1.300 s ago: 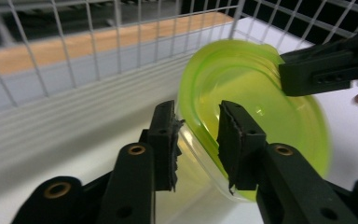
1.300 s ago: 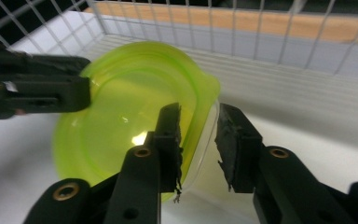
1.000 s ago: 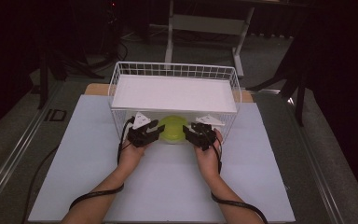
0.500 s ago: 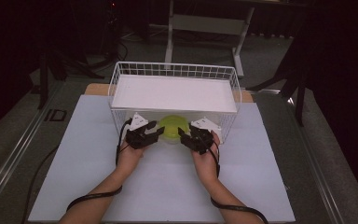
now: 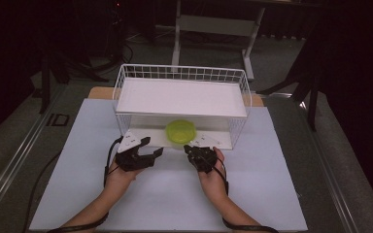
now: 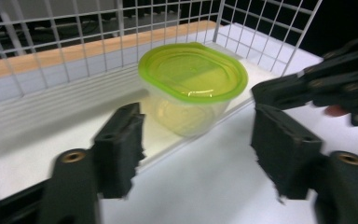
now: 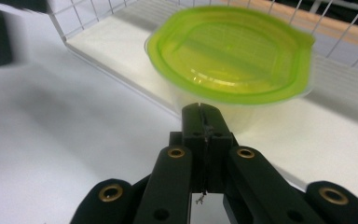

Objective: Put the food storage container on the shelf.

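1. A white wire basket [image 5: 182, 92] stood at the far middle of the white table sheet [image 5: 272, 194], with a white shelf board [image 5: 182, 97] across its top and an open near side below.
2. Inside, on the basket's white floor, sat a clear plastic container [image 6: 186, 109] with a lime-green lid [image 5: 180, 130], close to the near edge, about midway left to right.
3. The left gripper [image 5: 151, 149], held in the person's left hand [image 5: 119, 174], hovered on the near left of the container, just outside the basket's front.
4. Its jaws were spread wide; in the left gripper view [image 6: 200, 140] the container showed between them but farther off, untouched.
5. The right gripper [image 5: 189, 148], in the right hand [image 5: 213, 172], was on the near right of the container, just in front of the basket.
6. Its jaws were pressed together with nothing between them, and in the right gripper view [image 7: 203, 116] the tips pointed at the container's near wall, just under the lid [image 7: 228, 51]; contact could not be judged.
7. The two grippers were near each other yet apart.
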Demonstrator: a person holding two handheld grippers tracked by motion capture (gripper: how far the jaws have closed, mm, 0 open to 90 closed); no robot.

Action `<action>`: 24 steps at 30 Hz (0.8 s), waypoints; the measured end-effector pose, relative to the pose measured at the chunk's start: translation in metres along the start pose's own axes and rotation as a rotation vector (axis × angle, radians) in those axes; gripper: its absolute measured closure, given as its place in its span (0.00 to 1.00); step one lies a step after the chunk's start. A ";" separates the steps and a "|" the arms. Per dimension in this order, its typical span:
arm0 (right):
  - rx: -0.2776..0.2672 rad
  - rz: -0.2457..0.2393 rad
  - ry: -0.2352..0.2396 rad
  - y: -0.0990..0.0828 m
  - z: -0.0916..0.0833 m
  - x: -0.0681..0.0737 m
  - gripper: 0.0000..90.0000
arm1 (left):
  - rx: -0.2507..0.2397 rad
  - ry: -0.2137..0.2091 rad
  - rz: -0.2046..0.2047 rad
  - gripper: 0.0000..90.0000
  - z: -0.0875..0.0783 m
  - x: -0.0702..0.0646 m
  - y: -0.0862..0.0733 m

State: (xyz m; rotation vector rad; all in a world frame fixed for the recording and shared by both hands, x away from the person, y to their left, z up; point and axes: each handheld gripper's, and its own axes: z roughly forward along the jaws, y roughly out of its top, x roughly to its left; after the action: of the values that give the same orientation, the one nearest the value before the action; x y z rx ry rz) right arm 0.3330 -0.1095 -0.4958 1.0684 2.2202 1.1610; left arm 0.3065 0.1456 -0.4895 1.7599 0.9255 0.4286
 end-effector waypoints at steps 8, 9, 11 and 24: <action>0.041 0.060 0.005 -0.003 0.019 -0.005 1.00 | 0.052 -0.017 -0.045 0.00 -0.023 0.006 -0.019; 0.043 0.062 0.002 -0.003 0.021 -0.006 1.00 | 0.059 -0.016 -0.053 0.00 -0.026 0.006 -0.022; 0.045 0.067 0.002 0.000 0.026 -0.005 1.00 | 0.066 0.003 -0.069 0.00 -0.031 0.005 -0.029; 0.054 0.089 -0.014 0.008 0.045 -0.007 1.00 | 0.032 0.014 -0.046 0.00 -0.043 -0.005 -0.039</action>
State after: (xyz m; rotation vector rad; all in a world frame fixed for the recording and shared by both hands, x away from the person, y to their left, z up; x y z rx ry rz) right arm 0.3698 -0.0891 -0.5148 1.2041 2.2247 1.1322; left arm 0.2601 0.1749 -0.5077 1.7632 0.9859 0.3988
